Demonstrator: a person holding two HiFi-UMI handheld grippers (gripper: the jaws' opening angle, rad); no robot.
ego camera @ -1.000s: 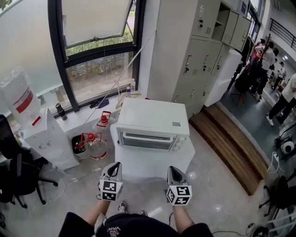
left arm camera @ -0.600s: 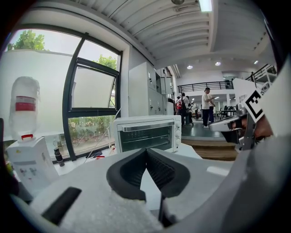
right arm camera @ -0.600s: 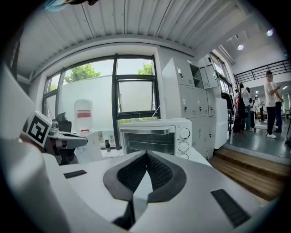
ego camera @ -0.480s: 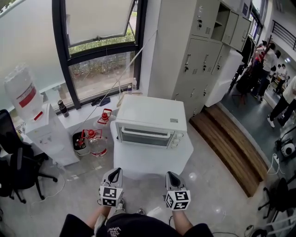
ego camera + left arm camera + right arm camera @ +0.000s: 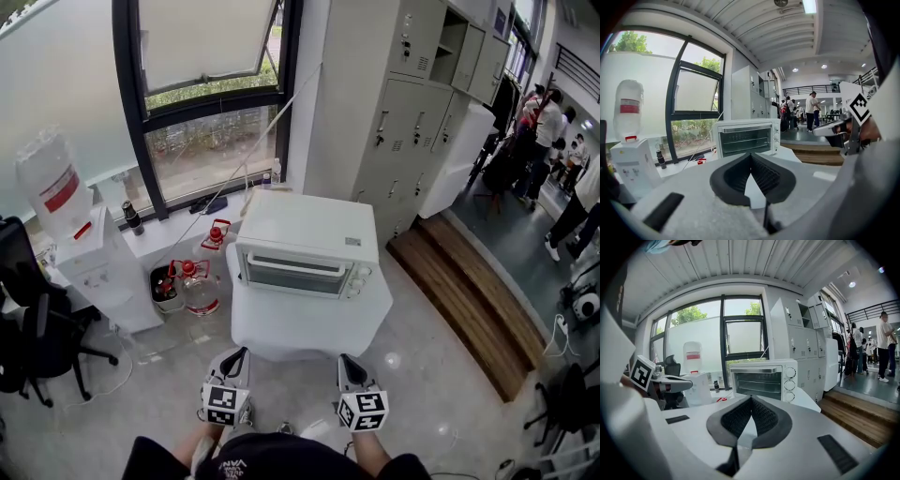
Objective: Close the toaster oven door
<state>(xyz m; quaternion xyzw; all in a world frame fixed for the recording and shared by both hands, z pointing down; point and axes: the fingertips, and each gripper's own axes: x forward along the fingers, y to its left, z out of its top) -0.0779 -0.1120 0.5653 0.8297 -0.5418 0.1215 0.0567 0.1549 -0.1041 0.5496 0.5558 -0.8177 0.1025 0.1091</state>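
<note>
Both grippers have sunk lower in frame, away from the toaster oven (image 5: 306, 246).
Head view: left gripper (image 5: 238, 355) and right gripper (image 5: 344, 361) at bottom centre; the oven, door closed, sits mid-frame on the white desk (image 5: 309, 326). Left gripper view, then right gripper view: jaws pressed together on nothing.

Shared office or lab workspace, not a home. Landmark: toaster oven (image 5: 305, 248) on a small white bench (image 5: 309, 328).
- Behind it, right: bank of grey metal lockers (image 5: 403, 122).
- Left of it: water dispenser (image 5: 94, 272) with upturned bottle, spare water jugs (image 5: 197, 292) on the floor between, black office chair (image 5: 33, 337) beyond.
- Behind it: tall black-framed window (image 5: 211, 141).
- Far right: raised wooden step (image 5: 469, 291), several people (image 5: 548, 127) standing.
</note>
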